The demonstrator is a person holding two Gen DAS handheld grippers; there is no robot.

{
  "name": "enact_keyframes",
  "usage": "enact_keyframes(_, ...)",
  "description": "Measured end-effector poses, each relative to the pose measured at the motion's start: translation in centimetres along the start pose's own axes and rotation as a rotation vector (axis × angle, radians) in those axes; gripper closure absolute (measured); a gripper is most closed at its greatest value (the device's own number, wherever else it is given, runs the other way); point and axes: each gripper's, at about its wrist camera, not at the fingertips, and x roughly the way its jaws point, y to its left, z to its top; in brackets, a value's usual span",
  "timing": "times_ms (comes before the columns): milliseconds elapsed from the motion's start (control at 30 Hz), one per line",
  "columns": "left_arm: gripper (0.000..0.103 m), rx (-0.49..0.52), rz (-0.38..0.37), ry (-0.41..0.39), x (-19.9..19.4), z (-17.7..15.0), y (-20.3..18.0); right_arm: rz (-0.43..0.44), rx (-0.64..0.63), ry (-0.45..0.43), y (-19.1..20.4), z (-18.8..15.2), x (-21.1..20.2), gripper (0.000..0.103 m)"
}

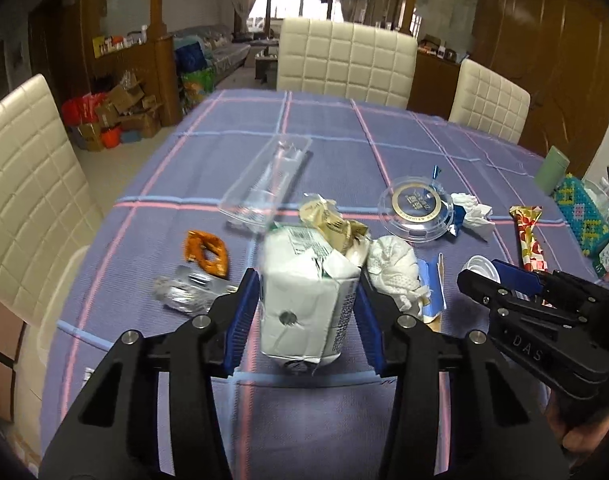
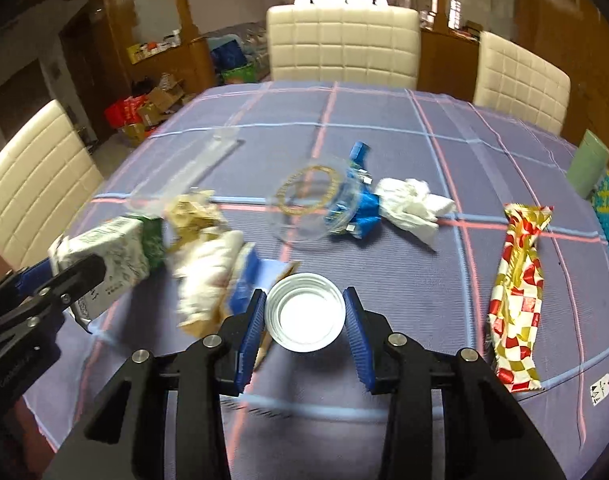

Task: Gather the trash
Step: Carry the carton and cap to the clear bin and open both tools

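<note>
My left gripper (image 1: 306,280) is shut on a crumpled white milk carton (image 1: 304,304), its blue pads pressing both sides and the carton lifted off the purple checked tablecloth (image 1: 344,140). In the right wrist view the left gripper (image 2: 64,276) and the carton (image 2: 112,256) show at the left edge. My right gripper (image 2: 304,300) is shut on a small clear plastic cup (image 2: 304,316), seen from above. Loose trash lies beyond: a clear tray (image 1: 264,188), an orange wrapper (image 1: 208,252), a beige wrapper (image 1: 332,224), a tissue ball (image 1: 392,268), a clear lid (image 1: 416,208) and a red-gold wrapper (image 2: 518,292).
Cream padded chairs stand at the left (image 1: 32,184), the far end (image 1: 344,60) and the far right (image 2: 520,80). A green cup (image 2: 588,164) and a beaded box (image 1: 580,212) sit at the right table edge. A flattened blue-white carton (image 2: 248,280) lies between the grippers.
</note>
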Motion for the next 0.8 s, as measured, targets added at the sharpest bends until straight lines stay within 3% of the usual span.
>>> enact_keyframes(433, 0.059, -0.03, -0.004, -0.119, -5.5, -1.2, 4.3, 0.006, -0.127, -0.067, 7.7, 0.2, -2.9, 0.065)
enact_keyframes(800, 0.059, -0.126, 0.06, -0.182, -8.9, -1.7, 12.0, 0.047, -0.239, -0.089, 15.2, 0.9, -3.0, 0.064)
